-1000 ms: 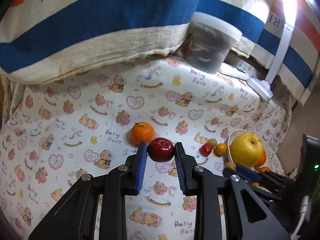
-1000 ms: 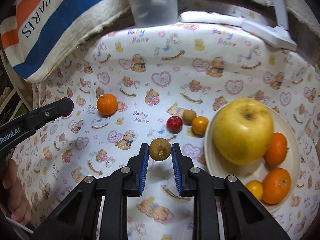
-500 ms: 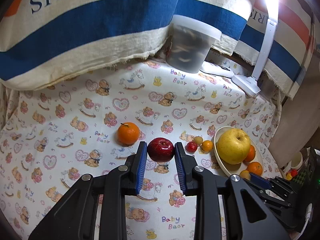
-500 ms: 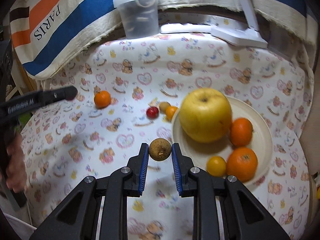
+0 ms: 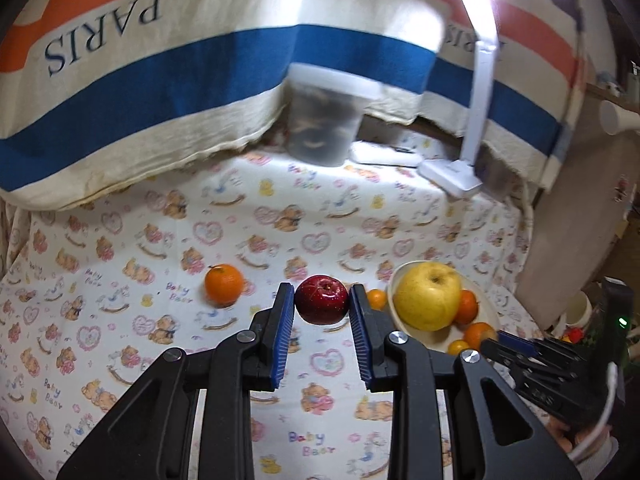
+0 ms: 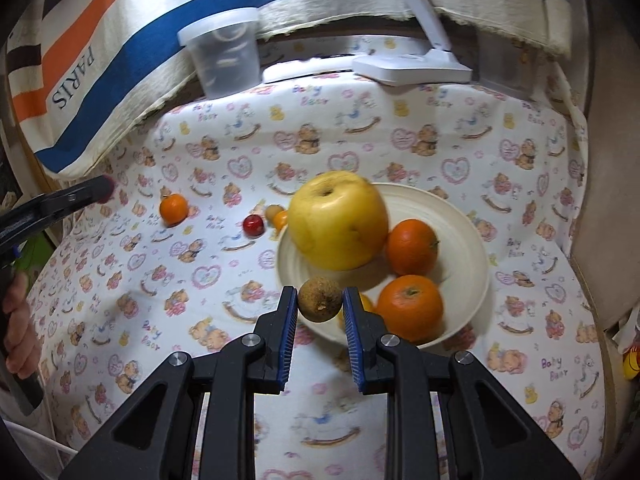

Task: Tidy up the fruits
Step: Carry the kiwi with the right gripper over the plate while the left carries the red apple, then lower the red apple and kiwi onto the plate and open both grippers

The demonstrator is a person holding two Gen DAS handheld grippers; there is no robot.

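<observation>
We take the cream plate (image 6: 460, 240) as our landmark. Our right gripper (image 6: 320, 304) is clamped on a small brown fruit (image 6: 320, 299), which hangs over the plate's near rim, just in front of the big yellow apple (image 6: 338, 220). Our left gripper (image 5: 322, 300) grips a red apple (image 5: 321, 299), held above the cloth well to the left of the plate.

On the plate already: the yellow apple, two oranges (image 6: 412, 246), and a small yellow fruit mostly hidden behind our right gripper. Still on the cloth to the plate's left are a lone orange (image 6: 173, 209), a small red fruit (image 6: 253, 225) and two small fruits touching the plate's far-left edge.

To do this step well, we judge that the brown fruit should go into the bare part of the plate, toward its right or front, low enough that it does not roll when freed. We should keep it off the near orange and let go only once it rests. The red apple needs more room, so we would leave a gap for it.
</observation>
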